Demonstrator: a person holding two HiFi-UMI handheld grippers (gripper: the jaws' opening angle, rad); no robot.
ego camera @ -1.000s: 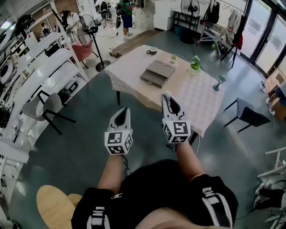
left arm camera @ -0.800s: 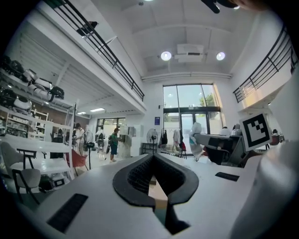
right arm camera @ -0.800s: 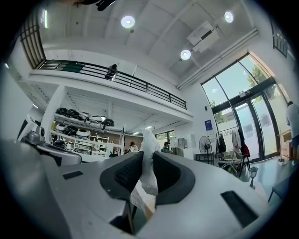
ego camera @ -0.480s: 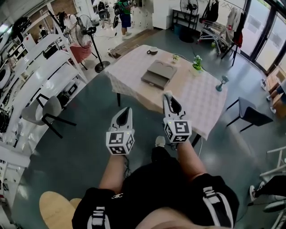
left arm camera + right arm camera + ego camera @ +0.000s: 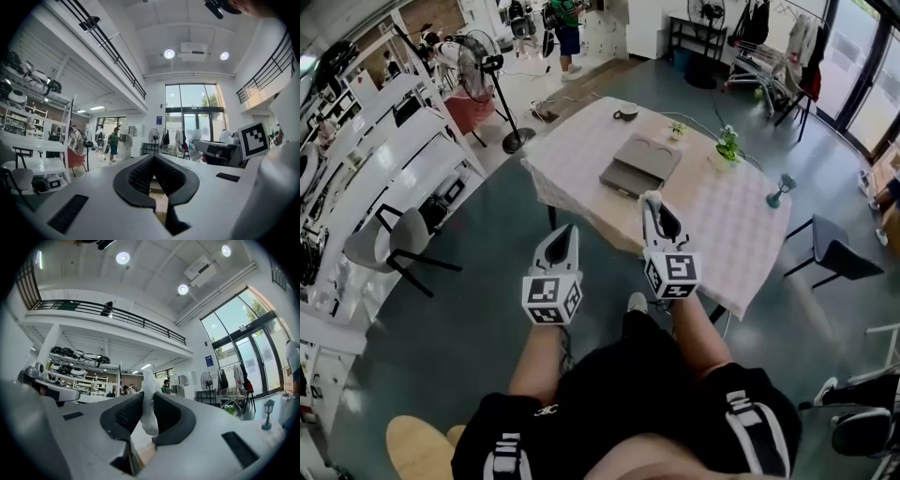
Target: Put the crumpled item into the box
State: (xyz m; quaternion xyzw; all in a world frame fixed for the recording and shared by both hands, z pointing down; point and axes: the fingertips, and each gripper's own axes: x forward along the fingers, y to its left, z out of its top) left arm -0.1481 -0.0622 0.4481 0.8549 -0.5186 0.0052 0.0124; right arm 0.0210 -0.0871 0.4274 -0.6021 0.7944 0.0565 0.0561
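A flat grey-brown box [image 5: 640, 161] lies on the pale checked table [image 5: 712, 220] ahead of me. Short of the table's near edge, my right gripper [image 5: 651, 200] is held in the air, shut on a white crumpled item [image 5: 149, 401] that sticks up between its dark pads [image 5: 125, 414]. In the head view the item is barely visible at the jaw tips. To its left, over the floor, my left gripper [image 5: 565, 231] is at about the same height. In the left gripper view that gripper [image 5: 153, 158] has its tips meeting with nothing between them.
On the table stand two small plants [image 5: 728, 145], a bowl [image 5: 625, 113] and a goblet-shaped thing [image 5: 783, 187]. A dark chair [image 5: 839, 258] is at the table's right, a grey chair [image 5: 389, 242] and white shelving to the left, a floor fan [image 5: 478, 66] and a person [image 5: 567, 28] beyond.
The table and box have drifted slightly right and nearer in the head view as I walk. A shoe has appeared below the grippers. Both grippers keep their pose and grip.
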